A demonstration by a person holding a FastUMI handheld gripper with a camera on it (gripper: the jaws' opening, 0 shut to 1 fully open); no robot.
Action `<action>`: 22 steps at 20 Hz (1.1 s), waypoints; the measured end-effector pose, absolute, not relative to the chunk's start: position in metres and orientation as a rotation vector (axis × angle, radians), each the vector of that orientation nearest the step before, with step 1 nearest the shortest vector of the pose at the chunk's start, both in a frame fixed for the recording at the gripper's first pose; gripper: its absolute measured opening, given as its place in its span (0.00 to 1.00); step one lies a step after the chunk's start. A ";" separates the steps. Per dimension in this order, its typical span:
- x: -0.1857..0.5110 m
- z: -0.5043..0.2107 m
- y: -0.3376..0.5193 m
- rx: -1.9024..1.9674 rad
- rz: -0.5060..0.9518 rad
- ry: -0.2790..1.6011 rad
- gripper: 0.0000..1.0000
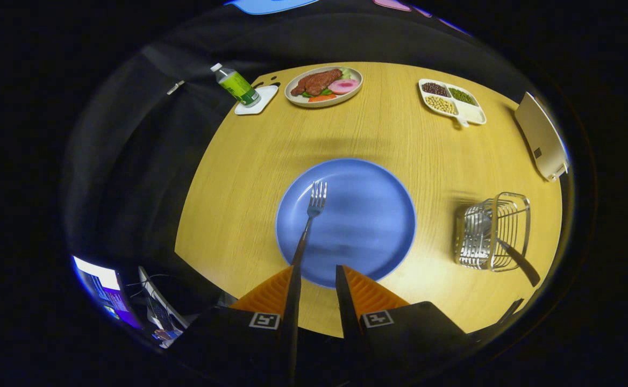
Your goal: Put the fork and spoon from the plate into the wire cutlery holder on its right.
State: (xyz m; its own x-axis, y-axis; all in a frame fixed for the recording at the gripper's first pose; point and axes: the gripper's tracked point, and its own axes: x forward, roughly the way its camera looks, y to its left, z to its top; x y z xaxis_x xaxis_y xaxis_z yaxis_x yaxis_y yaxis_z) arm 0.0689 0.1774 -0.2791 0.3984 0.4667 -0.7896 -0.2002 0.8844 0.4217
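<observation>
Nearest: tongs (316,279) parted, fork (307,220) handle lying against the left finger, right finger clear of it; grip uncertain. Beyond: fork prongs over blue plate (368,215) on tabletop (238,204). Right of plate: wire cutlery holder (491,231), a dark-handled utensil, likely the spoon (518,260), leaning out of it. Farther: food plate (323,86), bottle (236,84), divided dish of beans (452,100).

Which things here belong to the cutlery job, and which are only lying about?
Job: fork, blue plate, wire cutlery holder with a dark-handled utensil in it, hand-held gripper with fork handle between its fingers.
Idle: water bottle, food plate, divided bean tray.
</observation>
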 end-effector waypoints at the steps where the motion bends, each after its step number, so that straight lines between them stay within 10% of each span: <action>1: 0.071 -0.286 0.184 0.293 0.420 1.097 0.43; 15: 0.101 -0.357 0.229 0.298 0.268 1.216 0.45; 18: 0.104 -0.357 0.223 0.289 0.286 1.206 0.15; 22: 0.105 -0.352 0.219 0.414 0.359 1.166 0.06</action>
